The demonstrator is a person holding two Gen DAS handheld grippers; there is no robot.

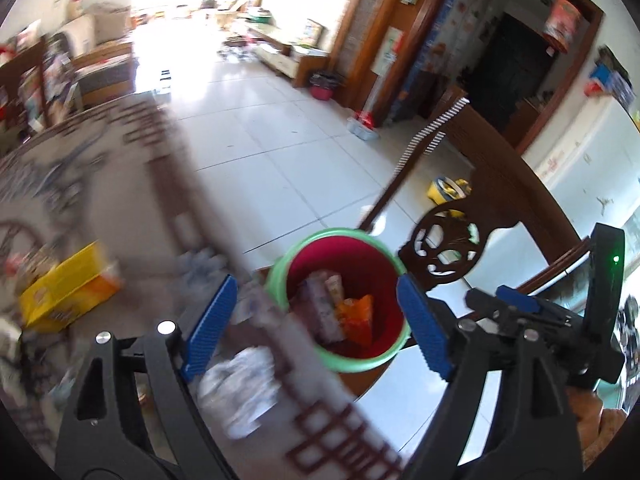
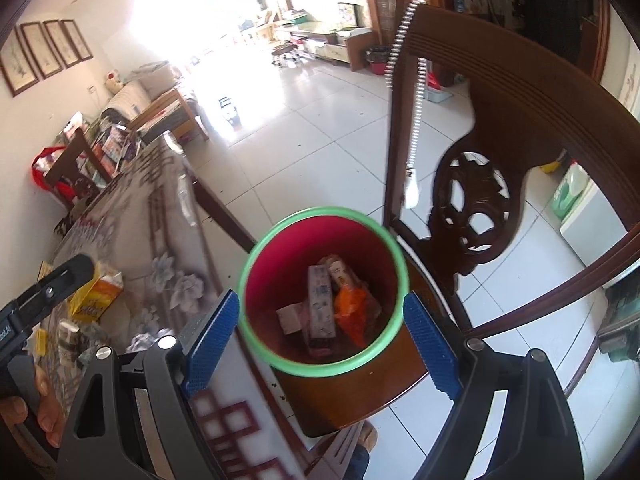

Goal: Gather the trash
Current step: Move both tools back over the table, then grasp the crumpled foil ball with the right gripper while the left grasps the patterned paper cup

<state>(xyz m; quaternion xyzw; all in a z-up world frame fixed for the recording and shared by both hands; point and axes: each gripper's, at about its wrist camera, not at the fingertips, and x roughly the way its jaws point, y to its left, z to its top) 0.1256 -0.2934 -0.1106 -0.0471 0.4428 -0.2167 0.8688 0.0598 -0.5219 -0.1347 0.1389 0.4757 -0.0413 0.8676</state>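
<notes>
The left gripper (image 1: 316, 320) hangs above the table's edge with its blue pads spread wide and nothing between them; the right gripper (image 2: 320, 332) is likewise released, its pads standing to either side of the bin's mouth without touching it, and empty. The bin (image 2: 256, 344), red inside with a green rim, stands on the seat of a dark carved wooden chair (image 2: 520, 92) drawn up against the long edge of the table (image 2: 160, 208). Down in the bin lie several pieces of trash: a pale printed carton (image 2: 320, 308), an orange wrapper (image 2: 352, 312) beside it, and a small whitish box (image 2: 289, 317) at the carton's left. The table wears a grey floral cloth with a dark red lattice border. On it, in the left wrist view, a crumpled white wrapper (image 1: 240, 380) lies just inside the near edge, below the left gripper, and a yellow box (image 1: 68, 292) lies further in, toward the left side; both are blurred. In the right wrist view a hand (image 2: 36, 408) grips the black handle of the other tool at the lower left, over the table. A pale tiled floor (image 2: 312, 132) stretches away behind the chair toward a bright window.
</notes>
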